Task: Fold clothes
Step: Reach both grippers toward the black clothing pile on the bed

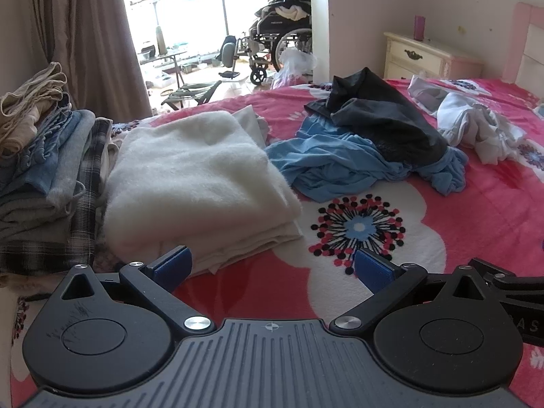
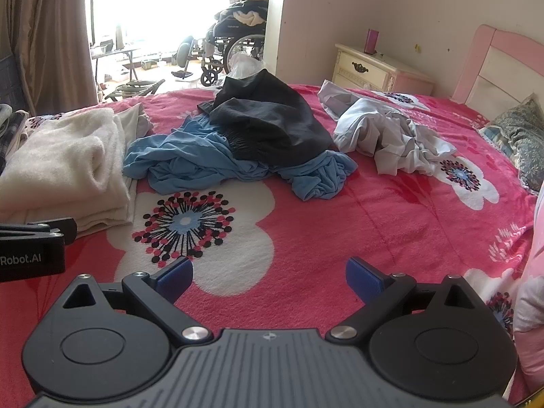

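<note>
A folded cream fleece garment [image 1: 193,183] lies on the pink flowered bedspread [image 1: 476,224], just ahead and left of my left gripper [image 1: 272,268], which is open and empty. A crumpled blue garment [image 1: 343,163] lies under a black garment [image 1: 384,115] in the middle of the bed; a rumpled white garment [image 1: 476,125] lies further right. My right gripper [image 2: 268,278] is open and empty above the bedspread [image 2: 391,231], short of the blue garment [image 2: 210,163], black garment [image 2: 272,119] and white garment [image 2: 387,136]. The cream fleece [image 2: 61,166] is to its left.
A stack of folded clothes [image 1: 47,176] stands at the far left. A cream nightstand [image 2: 370,68] with a purple cup [image 2: 371,40] and the pink headboard [image 2: 503,64] are at the back right. A patterned pillow [image 2: 520,136] lies right. A wheelchair [image 1: 278,37] stands beyond the bed.
</note>
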Demonstrator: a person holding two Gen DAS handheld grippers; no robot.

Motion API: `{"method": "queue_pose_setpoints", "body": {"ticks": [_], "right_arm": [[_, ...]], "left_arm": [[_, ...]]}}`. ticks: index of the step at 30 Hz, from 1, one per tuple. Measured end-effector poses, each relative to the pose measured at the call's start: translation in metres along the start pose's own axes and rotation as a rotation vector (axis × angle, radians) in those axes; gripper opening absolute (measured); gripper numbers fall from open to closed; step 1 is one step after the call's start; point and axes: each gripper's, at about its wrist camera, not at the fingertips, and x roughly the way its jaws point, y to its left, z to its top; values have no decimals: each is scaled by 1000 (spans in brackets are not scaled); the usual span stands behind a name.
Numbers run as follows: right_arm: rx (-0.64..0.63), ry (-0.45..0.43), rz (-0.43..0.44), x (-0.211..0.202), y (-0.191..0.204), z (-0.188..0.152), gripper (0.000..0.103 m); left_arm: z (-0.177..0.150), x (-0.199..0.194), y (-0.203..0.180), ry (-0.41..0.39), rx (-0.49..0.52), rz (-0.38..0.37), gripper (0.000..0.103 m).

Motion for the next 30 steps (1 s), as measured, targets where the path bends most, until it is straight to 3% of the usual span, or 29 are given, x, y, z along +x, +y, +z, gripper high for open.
{"method": "queue_pose_setpoints", "body": {"ticks": [6, 17, 23, 26, 30], "right_arm": [[13, -50, 22, 3, -7, 3, 99], [-79, -278, 99, 102, -22, 89, 96], [-110, -244, 94, 199, -13, 142, 89], [-135, -161, 86, 248, -4, 147, 85], [-146, -89, 68, 281, 1, 145, 78]], "left_arm": [[1, 8, -3, -19, 18, 5, 103], [16, 44, -2, -124, -33, 18, 103], [15, 48, -5, -162, -40, 12, 102], [15, 53, -4, -174, -37, 10, 101], [14, 63, -3, -155, -37, -4, 98]]}}
